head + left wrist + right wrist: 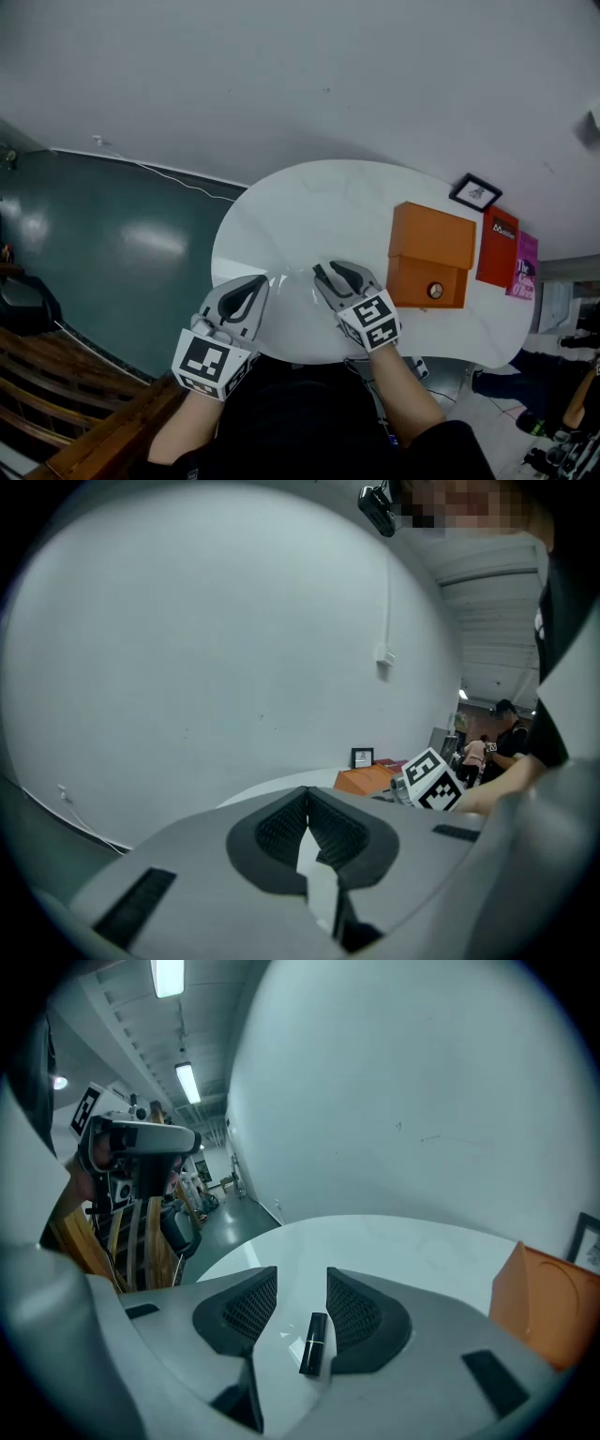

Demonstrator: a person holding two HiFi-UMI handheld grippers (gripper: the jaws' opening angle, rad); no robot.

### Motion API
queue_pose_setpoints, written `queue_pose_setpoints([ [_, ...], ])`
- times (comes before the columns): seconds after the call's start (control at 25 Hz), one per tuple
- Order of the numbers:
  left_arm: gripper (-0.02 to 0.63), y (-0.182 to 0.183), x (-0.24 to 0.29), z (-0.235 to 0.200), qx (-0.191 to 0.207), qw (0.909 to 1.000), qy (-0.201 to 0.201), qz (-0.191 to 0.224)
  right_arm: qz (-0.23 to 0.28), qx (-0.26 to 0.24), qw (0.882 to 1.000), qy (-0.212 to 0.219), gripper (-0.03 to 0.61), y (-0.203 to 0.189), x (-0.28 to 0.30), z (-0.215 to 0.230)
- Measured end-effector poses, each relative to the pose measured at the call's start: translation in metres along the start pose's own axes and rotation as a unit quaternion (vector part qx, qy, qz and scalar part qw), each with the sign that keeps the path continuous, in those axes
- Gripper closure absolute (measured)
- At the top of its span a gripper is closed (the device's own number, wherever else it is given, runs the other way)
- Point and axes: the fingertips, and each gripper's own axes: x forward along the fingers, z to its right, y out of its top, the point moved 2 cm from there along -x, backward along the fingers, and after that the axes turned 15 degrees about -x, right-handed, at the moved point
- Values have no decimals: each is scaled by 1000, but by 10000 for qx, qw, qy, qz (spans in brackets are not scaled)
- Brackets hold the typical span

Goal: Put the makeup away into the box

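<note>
Right gripper [292,1302] jaws open, either side of a black lipstick [314,1342] that lies flat on the white bench [309,206] near its front edge, not gripped. Left gripper [307,803] jaws closed, empty. Orange box [431,253] sits toward the bench's right edge.

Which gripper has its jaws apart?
The right gripper: its jaws stand apart, with a black lipstick lying on the white table between them. The left gripper has its jaws together, nothing between.

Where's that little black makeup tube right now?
In the right gripper view, the black tube lies on the white table between the right gripper's open jaws.
</note>
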Motion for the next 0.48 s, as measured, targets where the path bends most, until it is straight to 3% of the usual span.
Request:
queue_pose_setpoints([
  [0.24,603,-14,-2,-16,-147,9995,172,-200,-550,-134,9982,217,408,-37,31,-7],
  [0.48,603,-24,-6,-30,-239,9992,220,-238,-1110,-67,9937,101,411,-69,49,-5],
])
